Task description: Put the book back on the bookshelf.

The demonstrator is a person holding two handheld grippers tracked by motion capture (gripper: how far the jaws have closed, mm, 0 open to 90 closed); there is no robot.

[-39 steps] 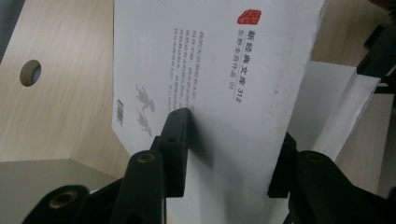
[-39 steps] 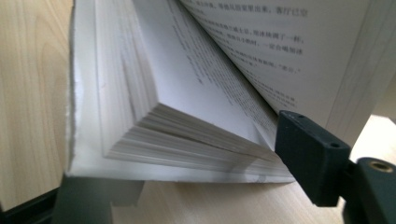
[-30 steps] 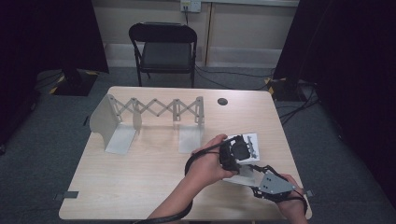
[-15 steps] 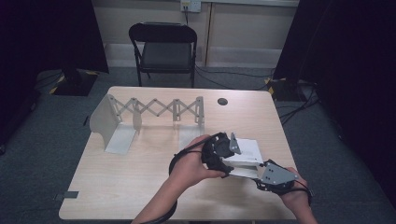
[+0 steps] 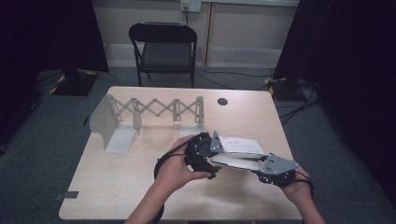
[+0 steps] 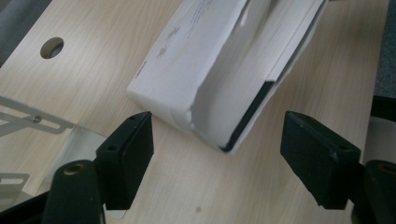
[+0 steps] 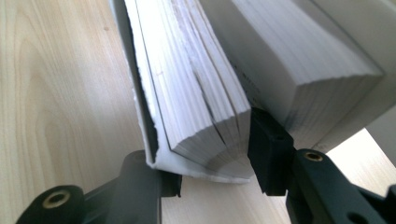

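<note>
Book (image 7: 196,88): white, thick, torn cover | right claw (image 7: 210,172): clamps pages | left claw (image 6: 217,154): agape

High view looks down over the table (image 5: 140,186); both gripper views (close) share the book (image 6: 210,70).

One book (image 5: 243,151); two grippers; one folding rack (image 5: 154,112); one chair (image 5: 163,46)

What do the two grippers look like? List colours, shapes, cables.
Left gripper: black, chunky body, grey three-cornered plate on top, a black cable looping beside the forearm. Right gripper: black, with the same grey plate and a black cable by the wrist. Each has two blocky matte black jaws with brass-coloured pivot holes. No sleeves in sight.
</note>
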